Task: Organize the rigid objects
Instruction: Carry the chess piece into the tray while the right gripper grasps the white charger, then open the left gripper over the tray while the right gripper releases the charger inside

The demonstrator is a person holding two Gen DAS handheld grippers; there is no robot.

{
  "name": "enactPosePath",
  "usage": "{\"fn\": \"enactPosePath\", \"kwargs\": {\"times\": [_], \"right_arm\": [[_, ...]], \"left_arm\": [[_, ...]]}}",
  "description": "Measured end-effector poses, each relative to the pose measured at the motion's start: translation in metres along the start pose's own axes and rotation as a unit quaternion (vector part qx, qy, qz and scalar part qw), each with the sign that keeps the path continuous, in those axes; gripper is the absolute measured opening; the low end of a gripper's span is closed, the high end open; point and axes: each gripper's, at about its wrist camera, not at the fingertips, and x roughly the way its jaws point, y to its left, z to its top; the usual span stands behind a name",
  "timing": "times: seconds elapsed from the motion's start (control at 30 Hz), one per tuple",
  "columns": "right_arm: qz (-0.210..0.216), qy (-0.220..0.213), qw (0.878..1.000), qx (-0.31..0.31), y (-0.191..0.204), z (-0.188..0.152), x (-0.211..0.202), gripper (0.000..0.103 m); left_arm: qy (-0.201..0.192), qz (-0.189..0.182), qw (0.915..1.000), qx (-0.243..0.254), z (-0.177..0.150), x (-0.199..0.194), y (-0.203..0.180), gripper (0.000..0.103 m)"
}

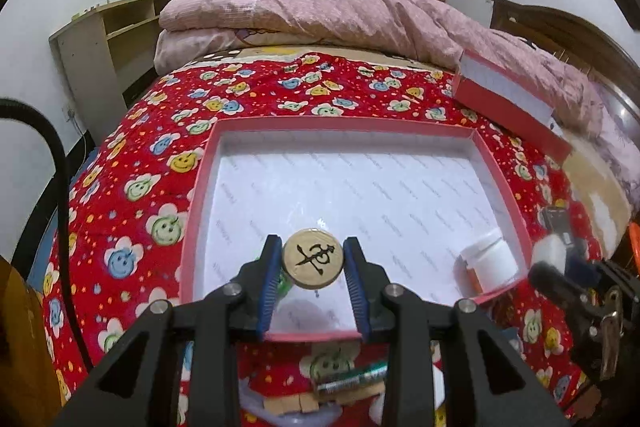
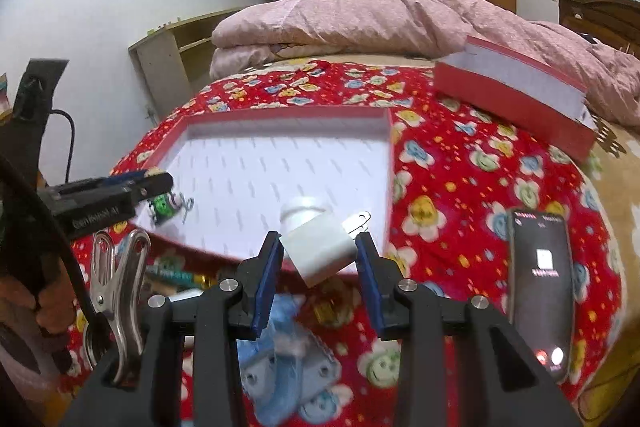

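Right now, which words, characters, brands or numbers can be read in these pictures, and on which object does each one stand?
One black Chinese character, not surely readable: on the round wooden chess piece held by the left gripper.
White brand lettering, too blurred: on the left gripper's black body.
Red and white screen text, too small: on the black smartphone.
Faint repeated print, unreadable: on the red box's white lining.

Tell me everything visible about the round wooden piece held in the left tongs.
The round wooden piece is a thick, pale disc, wood by its look, with a raised rim and a black character on its upper face. It is pinched at its edge between the blue pads of the left tongs, face tilted toward the camera, held above the near part of the open red box. Only the pads touch it.
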Motion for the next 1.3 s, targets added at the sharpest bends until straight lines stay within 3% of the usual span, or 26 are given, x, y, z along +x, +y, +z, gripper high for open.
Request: {"fn": "enactPosePath", "kwargs": {"times": [0.57,0.97,1.13,1.3], "right_arm": [[0.001,0.004,1.0,-0.006,-0.002,0.031,0.047,0.038],[0.011,0.023,1.0,0.007,-0.006,0.034,0.069,0.038],[0.014,0.025,1.0,0.007,-0.004,0.034,0.071,0.039],[0.02,0.015,1.0,0.01,-0.002,0.035,0.065,0.05]], "left_arm": [[0.028,0.021,0.9994,0.007,0.007,0.047,0.0,0.033],[0.022,0.032,0.9991,0.016,0.008,0.056,-0.001,0.033],[0.022,0.025,0.9993,0.019,0.008,0.055,-0.003,0.047],[0.01,0.03,0.9993,0.021,0.008,0.046,-0.003,0.054]]}}
